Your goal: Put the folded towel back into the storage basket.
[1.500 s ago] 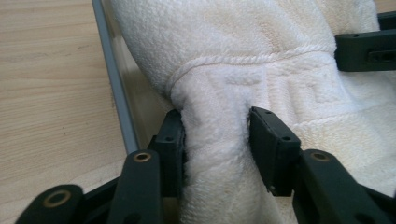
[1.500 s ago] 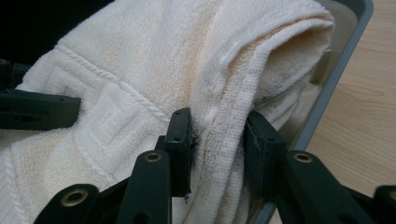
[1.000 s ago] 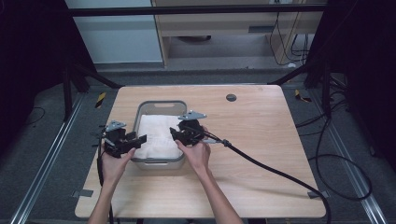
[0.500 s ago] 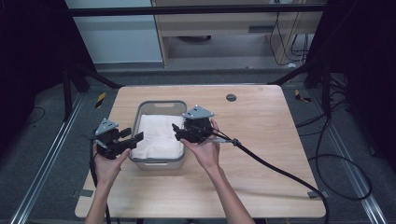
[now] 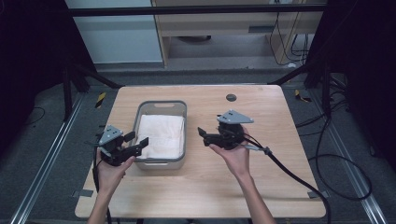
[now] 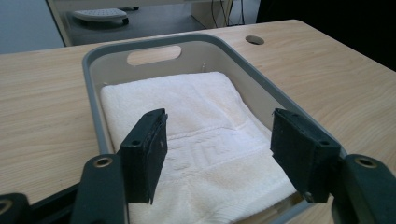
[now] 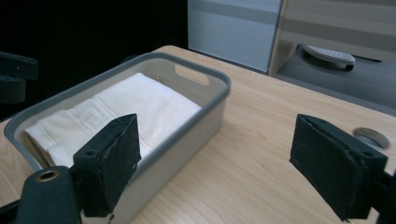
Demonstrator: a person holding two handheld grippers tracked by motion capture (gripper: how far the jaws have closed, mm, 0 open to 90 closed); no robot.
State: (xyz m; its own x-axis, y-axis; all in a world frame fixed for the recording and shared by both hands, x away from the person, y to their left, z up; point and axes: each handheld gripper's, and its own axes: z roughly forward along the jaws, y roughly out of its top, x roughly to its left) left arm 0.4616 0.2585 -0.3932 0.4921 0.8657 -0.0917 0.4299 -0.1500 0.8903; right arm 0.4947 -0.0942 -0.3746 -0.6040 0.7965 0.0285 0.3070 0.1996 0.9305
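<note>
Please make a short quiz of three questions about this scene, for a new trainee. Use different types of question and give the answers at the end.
1. True or false: the white towel lies folded inside the grey bin.
2. Multiple choice: the right claw is A) shut on the towel, B) open and holding nothing, over the table to the right of the bin, C) resting inside the bin.
3. Fill in: the left claw is ____ , near the bin's front left corner.

Key
1. True; the towel takes up most of the bin floor.
2. B; both of its jaws stand wide apart.
3. Open; it holds nothing, and the towel lies past its jaws.
</note>
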